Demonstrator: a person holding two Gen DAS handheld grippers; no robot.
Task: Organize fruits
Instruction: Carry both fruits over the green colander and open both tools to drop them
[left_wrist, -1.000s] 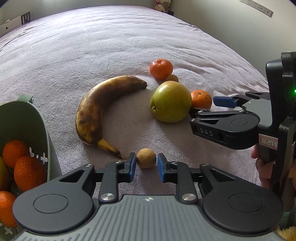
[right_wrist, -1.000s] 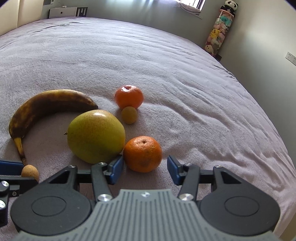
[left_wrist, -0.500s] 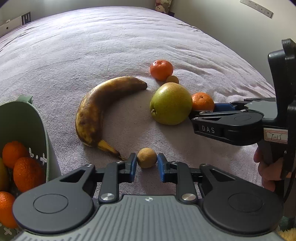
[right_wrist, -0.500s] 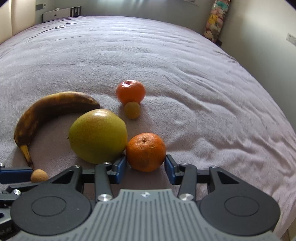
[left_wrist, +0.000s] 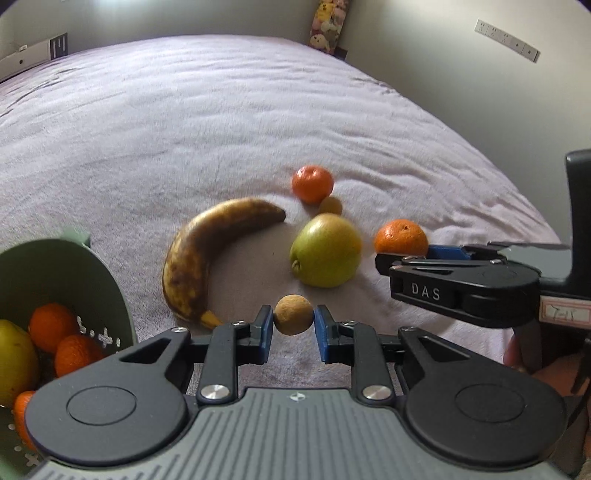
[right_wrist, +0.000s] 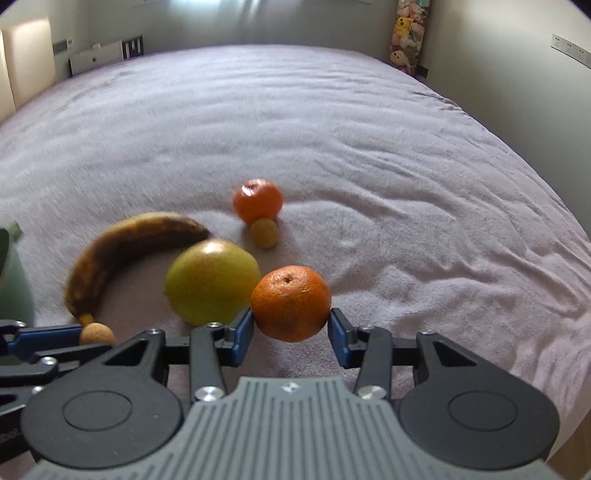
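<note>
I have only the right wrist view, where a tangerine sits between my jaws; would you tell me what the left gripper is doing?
Observer: The left gripper has its jaws closed on the small brown longan, with both blue pads touching it.
Operator: Thank you. And what is the green shape at my left edge?
Observer: That is a green colander. It already holds several tangerines and a yellow-green fruit.
</note>
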